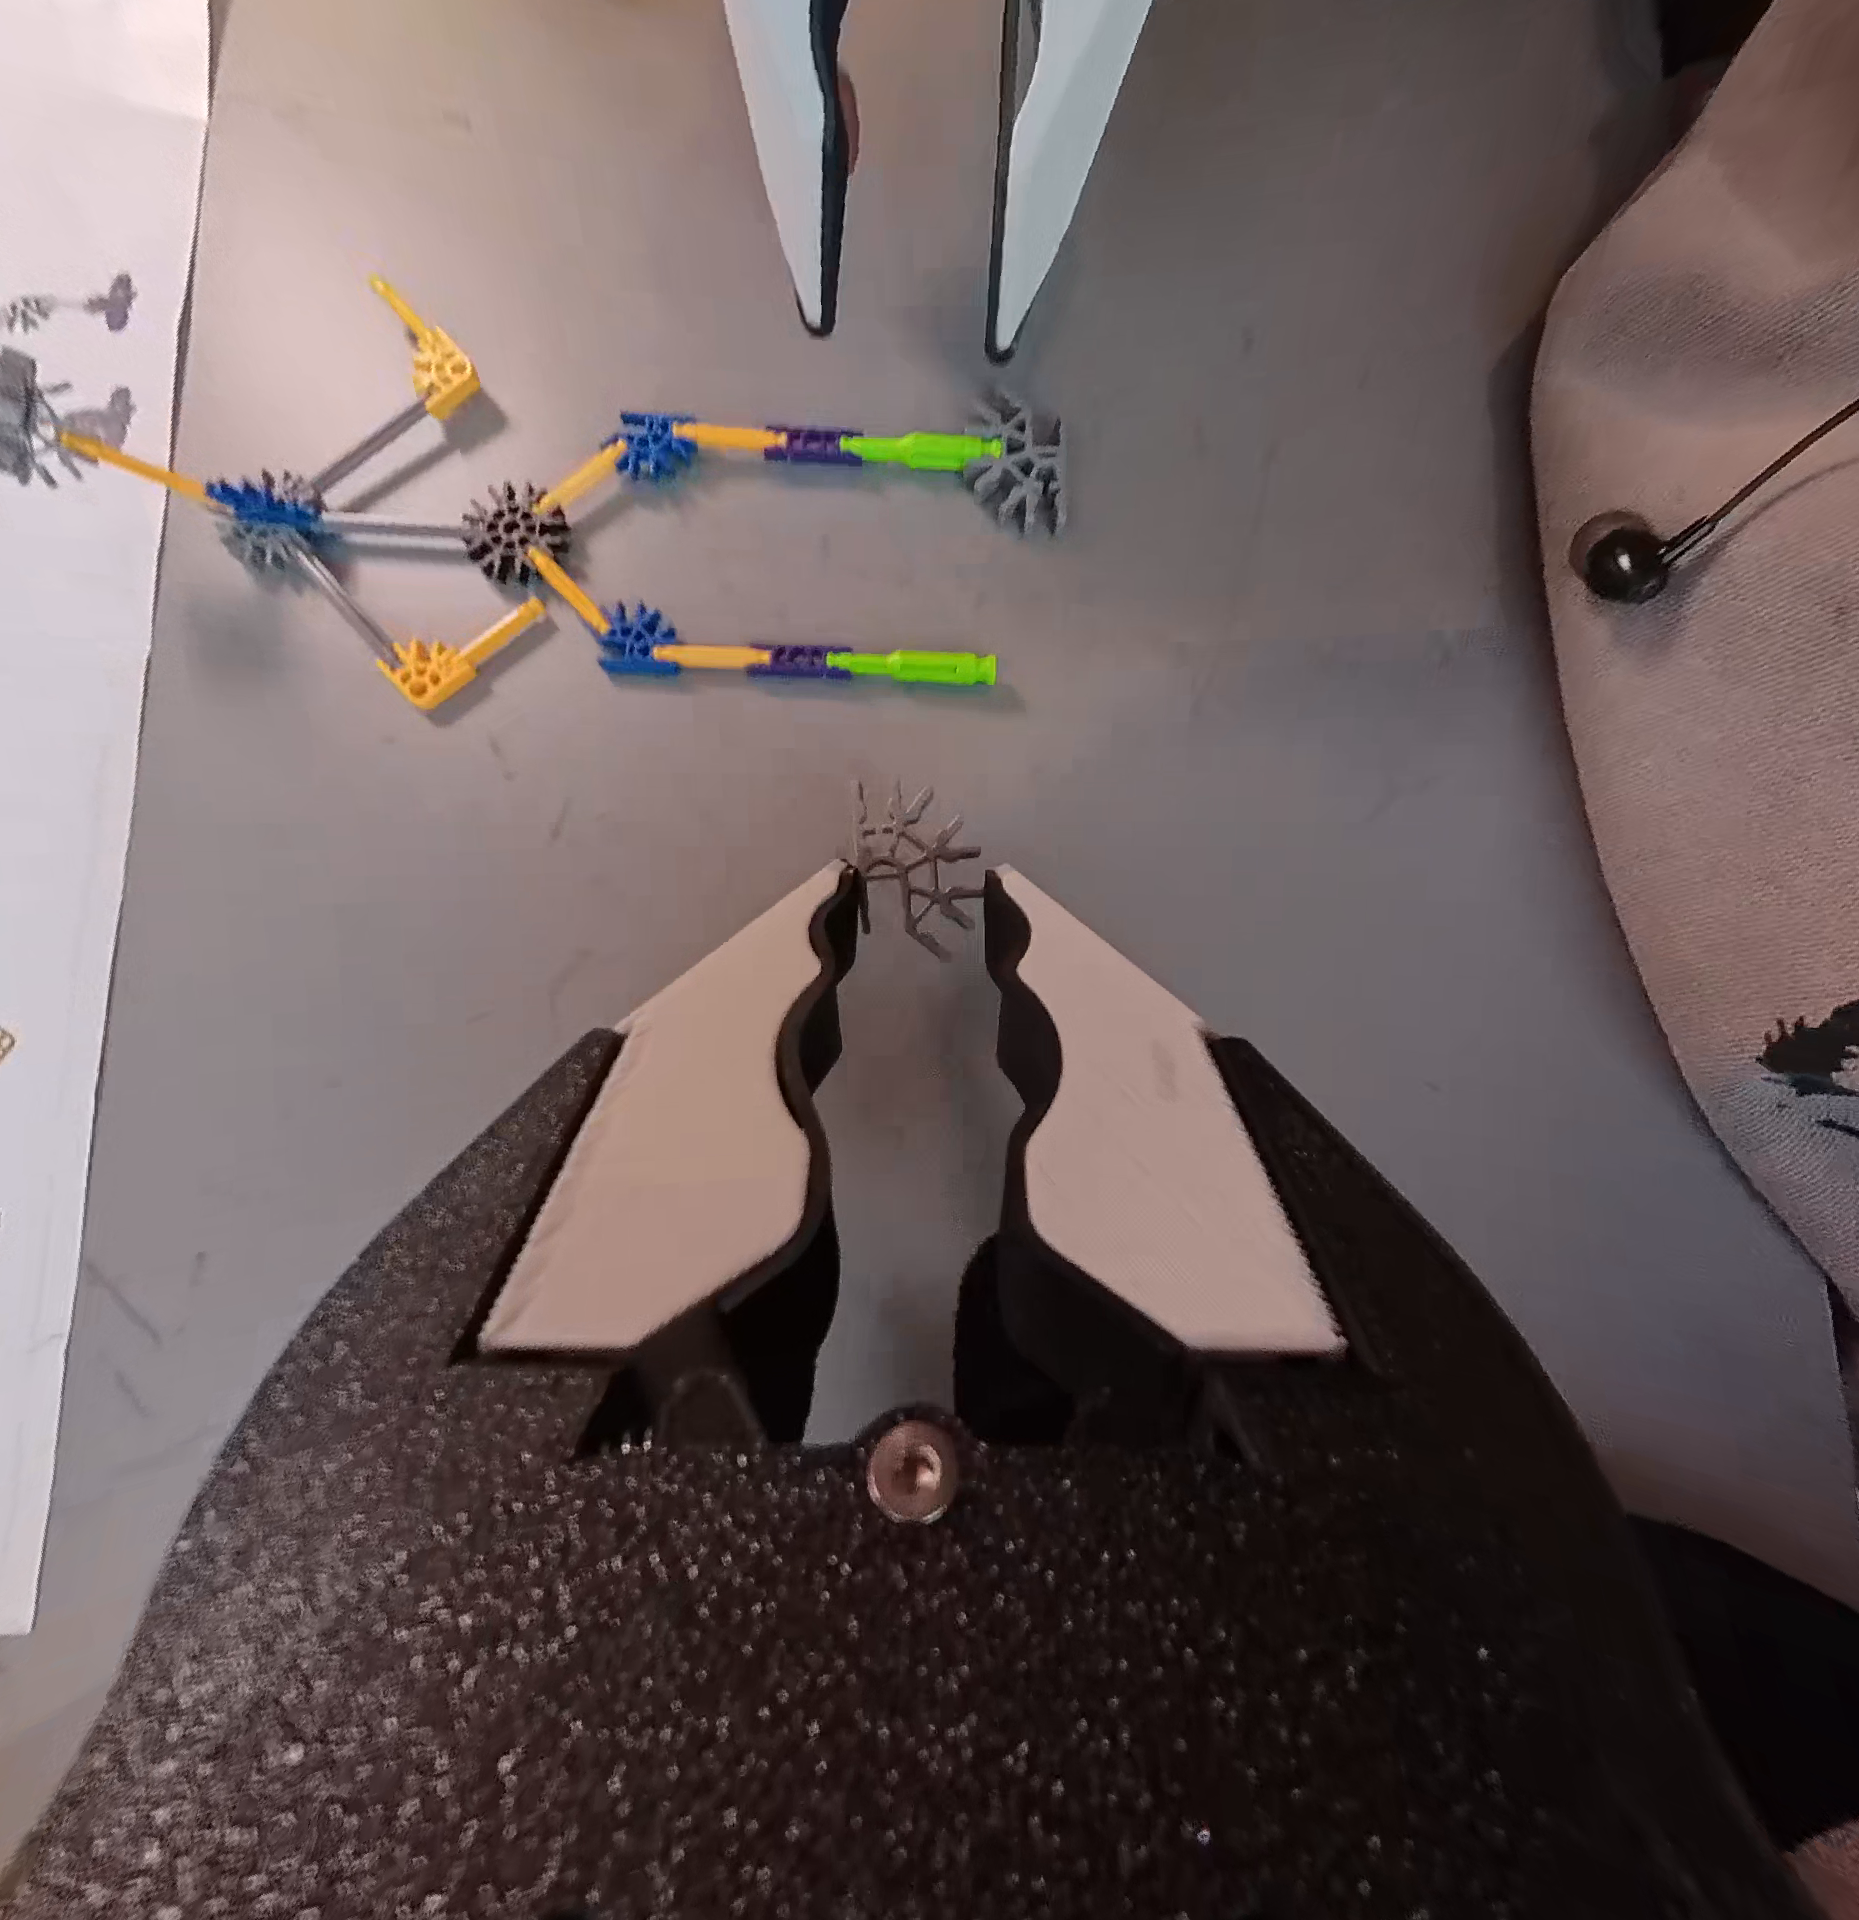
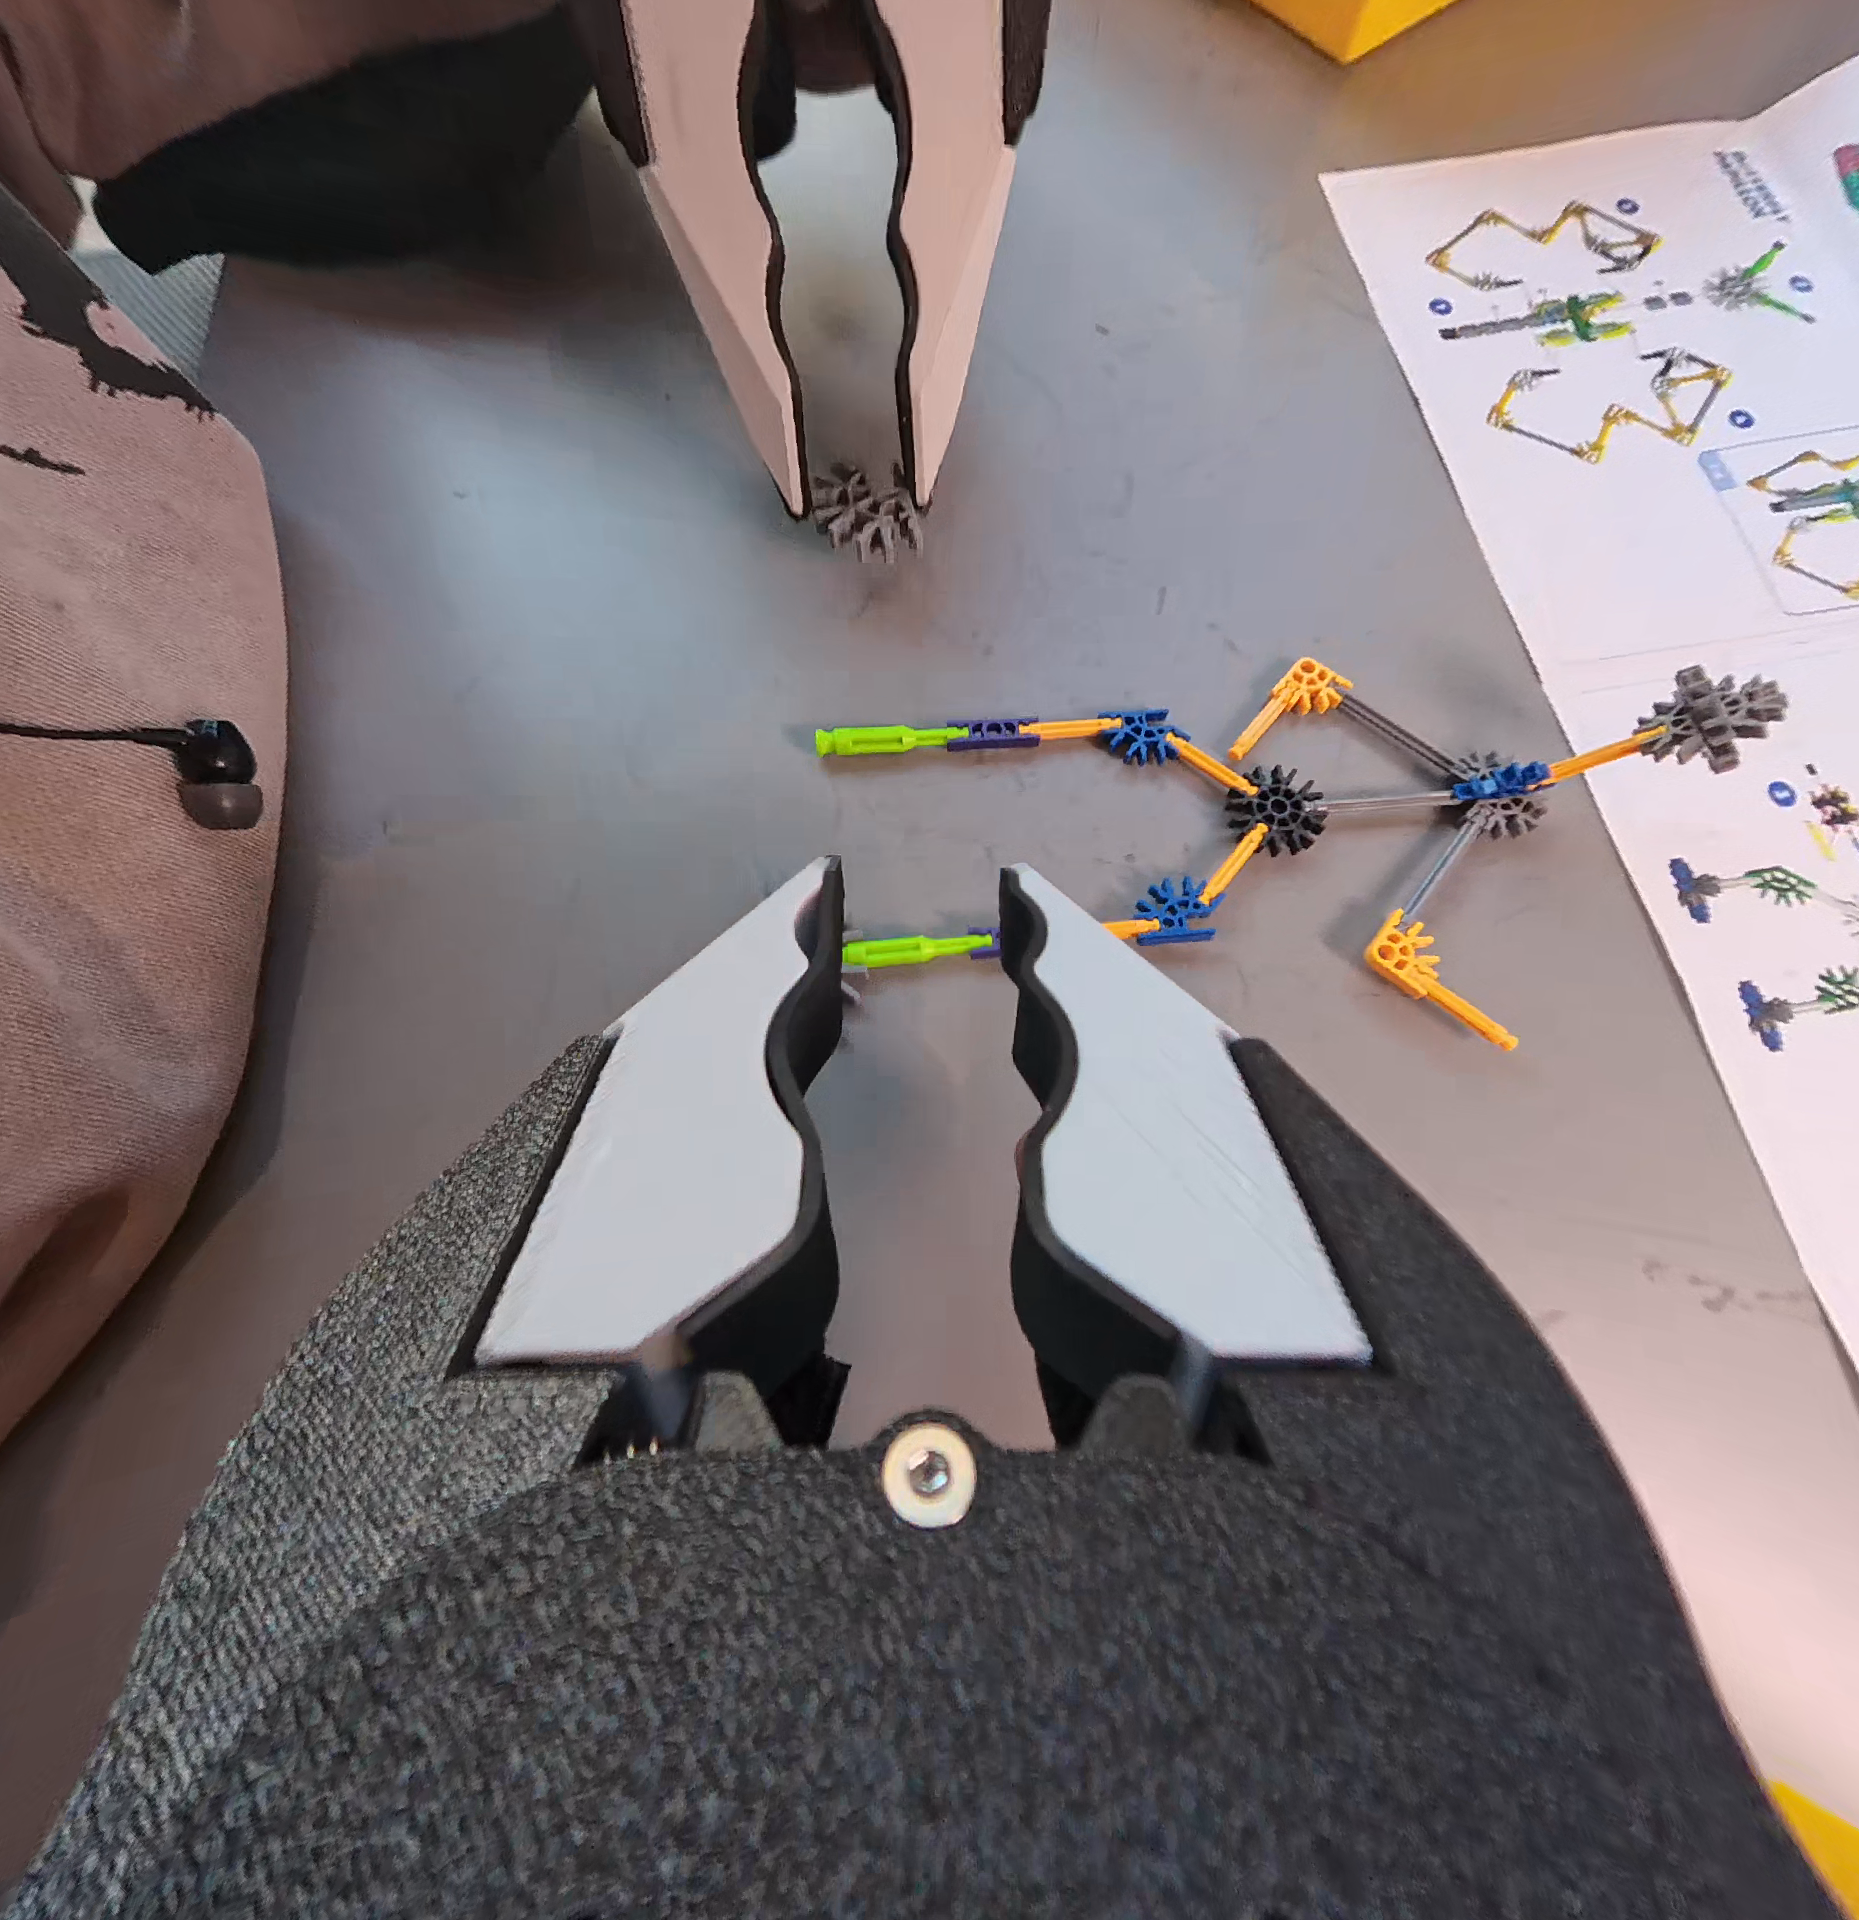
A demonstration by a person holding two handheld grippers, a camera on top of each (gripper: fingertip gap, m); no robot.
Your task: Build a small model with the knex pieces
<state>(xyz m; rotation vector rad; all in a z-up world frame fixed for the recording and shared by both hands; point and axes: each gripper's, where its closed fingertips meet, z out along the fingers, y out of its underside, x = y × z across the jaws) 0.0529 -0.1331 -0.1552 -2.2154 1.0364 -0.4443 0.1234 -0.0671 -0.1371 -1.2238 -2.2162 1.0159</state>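
My left gripper (image 1: 920, 883) is shut on a grey snowflake connector (image 1: 917, 868), pinched at the fingertips a little above the grey table; both also show in the right wrist view, the gripper (image 2: 863, 499) and the connector (image 2: 869, 516). A flat rod-and-connector model (image 1: 514, 532) lies ahead of it. The model's nearer green rod (image 1: 914, 665) has a bare end. The farther green rod (image 1: 920, 449) ends in another grey connector (image 1: 1013, 462). My right gripper (image 2: 920, 878) is open and empty, its fingers straddling that farther green rod (image 2: 904, 951).
A white instruction sheet (image 2: 1683, 468) lies beside the model, with one grey connector of the model (image 2: 1714, 717) resting on it. A person's beige clothing (image 1: 1735, 675) with a black earbud (image 1: 1621, 556) borders the table. A yellow box (image 2: 1351, 26) sits at the far edge. The gap from one gripper's tips to the other's is roughly 11 centimetres.
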